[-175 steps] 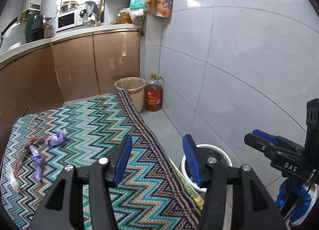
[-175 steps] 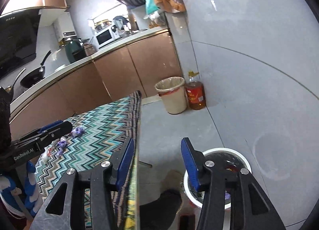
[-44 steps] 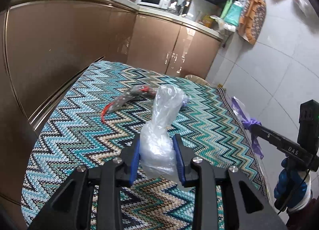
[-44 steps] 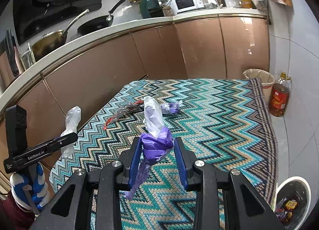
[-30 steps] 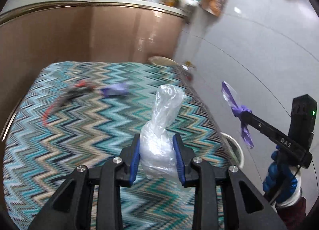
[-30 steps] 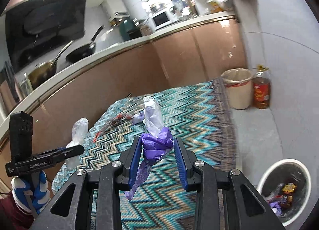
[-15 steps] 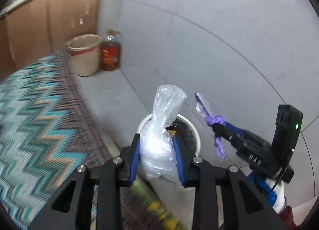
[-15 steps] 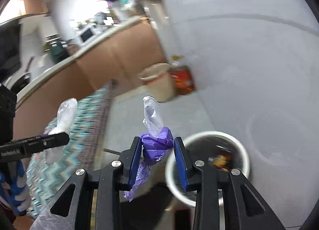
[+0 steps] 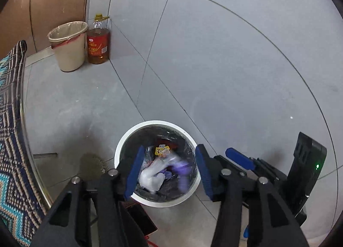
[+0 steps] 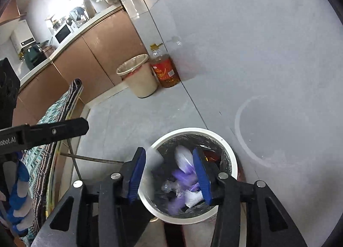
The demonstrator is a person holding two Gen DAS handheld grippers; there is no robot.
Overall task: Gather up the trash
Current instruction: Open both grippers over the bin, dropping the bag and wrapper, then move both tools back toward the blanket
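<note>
While both tongs hang over the bin: the drop looks made, each load loose below its pads.
Left gripper [image 9: 169, 148]: pads spread and bare; the jaws have just been opening, and nothing is pinched between them.
Right gripper [image 10: 169, 151]: likewise spread, jaws just opened, no pad pressing on anything.
Bin [image 9: 158, 122]: white rim, dark liner, on the grey floor at 6 o'clock in both wrist views, right under the tongs.
Clear bag [image 9: 150, 177]: a pale crumple inside the bin, toward 7 o'clock of the opening, seen through the left gap but well below the pads.
Purple bag [image 10: 185, 177]: a blurred violet lump inside the bin. Whether it has landed or is falling I cannot tell.
Other litter: a yellow wrapper [image 9: 161, 150] lies at 12 o'clock in the bin.
Handling: thin film, so probably near weightless, soft and slick. It may cling to a pad or drift past the rim.
Where to grip: I would pinch the bunched middle or twisted neck, not a loose flap.
Surroundings: the beige pail [image 9: 68, 47] and oil bottle [image 9: 98, 43] are at 10 o'clock, and the zigzag cloth [image 9: 10, 139] is at 9 o'clock.
Left to do: whether litter remains on the table is not shown.
</note>
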